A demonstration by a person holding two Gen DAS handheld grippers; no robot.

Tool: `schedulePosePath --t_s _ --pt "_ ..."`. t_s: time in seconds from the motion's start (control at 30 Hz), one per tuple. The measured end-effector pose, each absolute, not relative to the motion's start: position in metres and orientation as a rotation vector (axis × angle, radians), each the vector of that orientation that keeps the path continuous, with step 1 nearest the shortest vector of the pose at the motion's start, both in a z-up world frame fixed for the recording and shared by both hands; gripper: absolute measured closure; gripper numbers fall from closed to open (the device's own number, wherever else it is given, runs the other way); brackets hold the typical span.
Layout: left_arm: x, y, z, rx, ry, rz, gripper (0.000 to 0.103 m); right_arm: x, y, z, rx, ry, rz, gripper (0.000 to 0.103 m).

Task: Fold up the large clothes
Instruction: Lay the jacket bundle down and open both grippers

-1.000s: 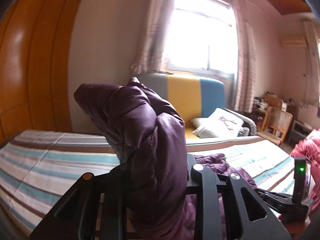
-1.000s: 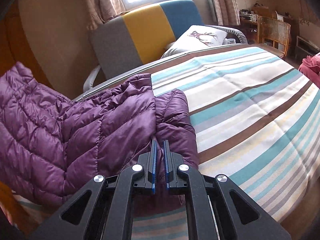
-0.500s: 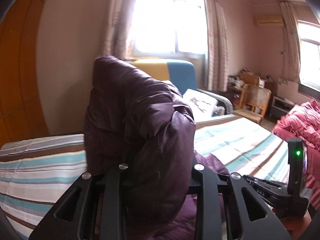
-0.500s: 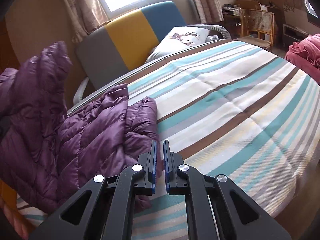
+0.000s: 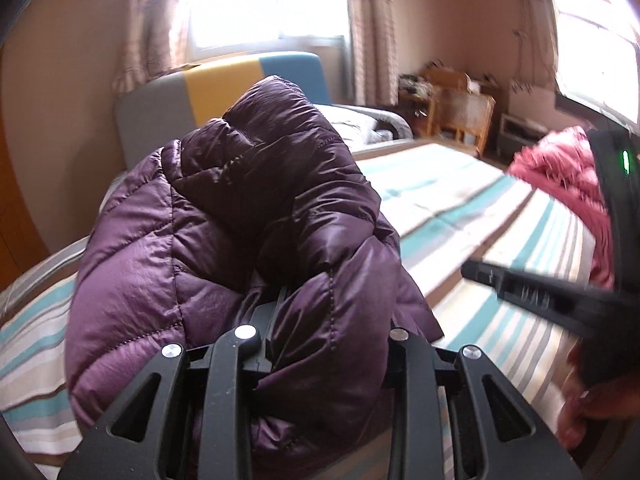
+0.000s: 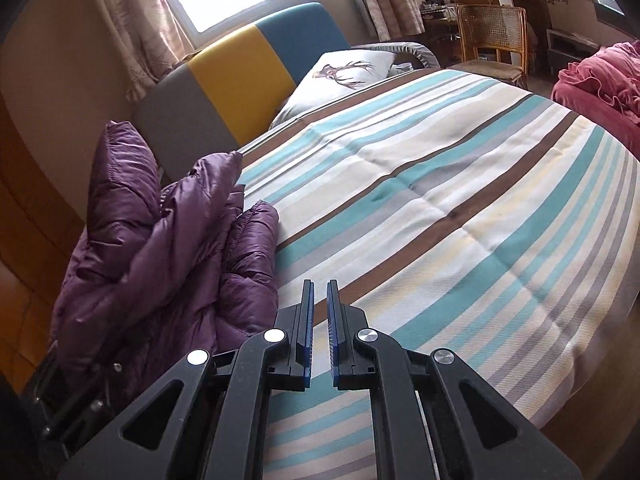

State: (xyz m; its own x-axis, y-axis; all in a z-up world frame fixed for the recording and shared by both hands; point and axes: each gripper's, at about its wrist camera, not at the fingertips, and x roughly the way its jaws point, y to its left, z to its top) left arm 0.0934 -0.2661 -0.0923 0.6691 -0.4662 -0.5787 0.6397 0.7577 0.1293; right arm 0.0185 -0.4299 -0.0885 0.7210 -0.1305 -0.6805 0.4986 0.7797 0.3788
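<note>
your left tool (image 5: pixel 320 312) is clamped on a thick bunch of the purple down jacket (image 5: pixel 240 232), which billows up over its fingers and hides most of them. in the right wrist view the jacket (image 6: pixel 172 256) is heaped at the bed's left edge, near the corner by the striped headboard (image 6: pixel 240 76), part of it lifted off the striped bedspread (image 6: pixel 460 208).

your right tool (image 6: pixel 319 320) holds nothing: its blue-padded jaws stand almost together with a thin gap between them, and striped cover shows through it. the jacket lies just to that tool's left, near but not touching; everything to its right is bare bedspread as far as the red garment (image 6: pixel 600 76) at the far right edge.

so the left tool is the one on the garment, and the right is the free one. the jacket's long axis can't be read while it's bunched. as i judge it, the next grab means swinging the right tool leftward toward the heap.
</note>
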Motion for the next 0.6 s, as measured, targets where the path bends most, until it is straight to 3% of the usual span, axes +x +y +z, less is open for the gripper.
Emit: schedulePosePath --t_s 0.07,0.13,0.17,0.3,0.47,0.57,0.6 --pt "0.093 -0.270 -0.090 0.357 0.544 -0.661 0.062 0.017 -0.431 -0.087 0.583 0.678 -0.368 0.097" --pt "0.091 -0.264 -0.078 0.301 0.545 -0.728 0.034 0.018 -0.431 -0.086 0.580 0.677 -0.367 0.097" --pt "0.089 -0.258 -0.071 0.260 0.545 -0.758 0.031 0.017 -0.431 -0.086 0.584 0.673 -0.361 0.097" --pt "0.086 -0.227 -0.040 0.090 0.512 -0.811 0.019 0.017 -0.429 -0.082 0.583 0.666 -0.334 0.097" --pt "0.111 -0.161 -0.023 -0.082 0.440 -0.619 0.019 0.021 -0.420 -0.070 0.548 0.654 -0.301 0.097" --pt "0.147 -0.117 -0.035 -0.156 0.494 -0.423 0.020 0.024 -0.412 -0.060 0.527 0.638 -0.287 0.097" --pt "0.157 -0.106 -0.042 -0.183 0.514 -0.384 0.020 0.025 -0.409 -0.057 0.524 0.634 -0.276 0.090"
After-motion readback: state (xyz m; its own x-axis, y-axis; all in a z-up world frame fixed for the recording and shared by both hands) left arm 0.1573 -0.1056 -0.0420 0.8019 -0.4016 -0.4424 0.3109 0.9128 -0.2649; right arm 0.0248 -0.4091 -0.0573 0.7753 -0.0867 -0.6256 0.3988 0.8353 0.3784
